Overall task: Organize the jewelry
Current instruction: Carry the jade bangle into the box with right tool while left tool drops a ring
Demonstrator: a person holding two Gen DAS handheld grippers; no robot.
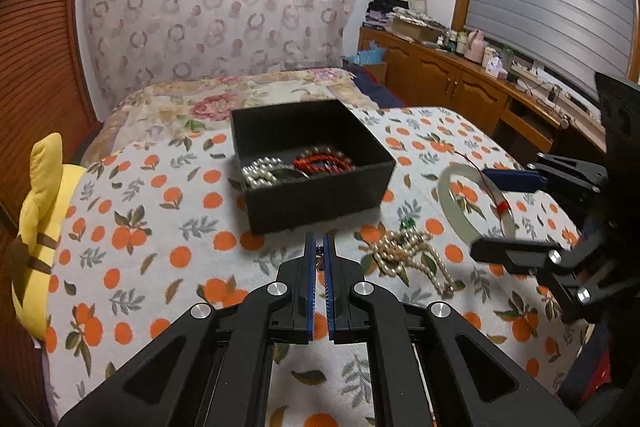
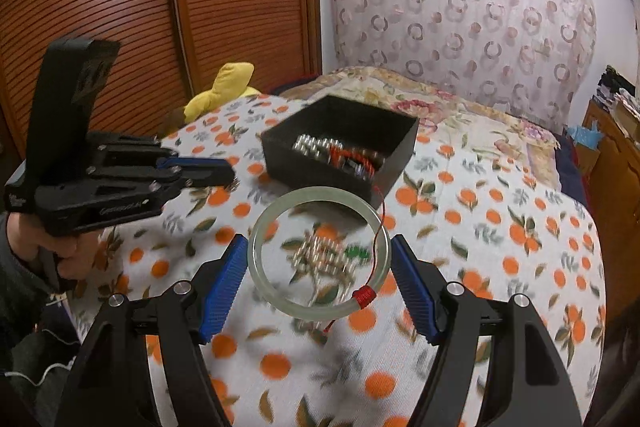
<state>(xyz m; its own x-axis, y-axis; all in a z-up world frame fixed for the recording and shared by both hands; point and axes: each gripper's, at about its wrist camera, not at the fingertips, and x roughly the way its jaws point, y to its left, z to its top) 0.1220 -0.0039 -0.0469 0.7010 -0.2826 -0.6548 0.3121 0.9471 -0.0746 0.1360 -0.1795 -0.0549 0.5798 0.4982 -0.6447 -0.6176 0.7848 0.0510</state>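
A black open box (image 1: 320,195) on the orange-print cloth holds silver beads (image 1: 260,173) and a red bracelet (image 1: 324,163); it also shows in the right wrist view (image 2: 340,163). A pale green jade bangle (image 2: 318,255) with a red thread wrap is between the wide-spread fingers of my right gripper (image 2: 320,259), lifted above the cloth; it also shows in the left wrist view (image 1: 476,203). A pearl necklace (image 1: 408,255) with a green bead lies on the cloth. My left gripper (image 1: 319,247) has its jaws almost together, with a small dark item between the tips, unclear.
A yellow plush toy (image 1: 40,227) sits at the cloth's left edge. A floral quilt (image 1: 240,99) lies behind the box. Wooden cabinets (image 1: 460,83) with clutter run along the right wall. A slatted wooden door (image 2: 120,7) stands on the left.
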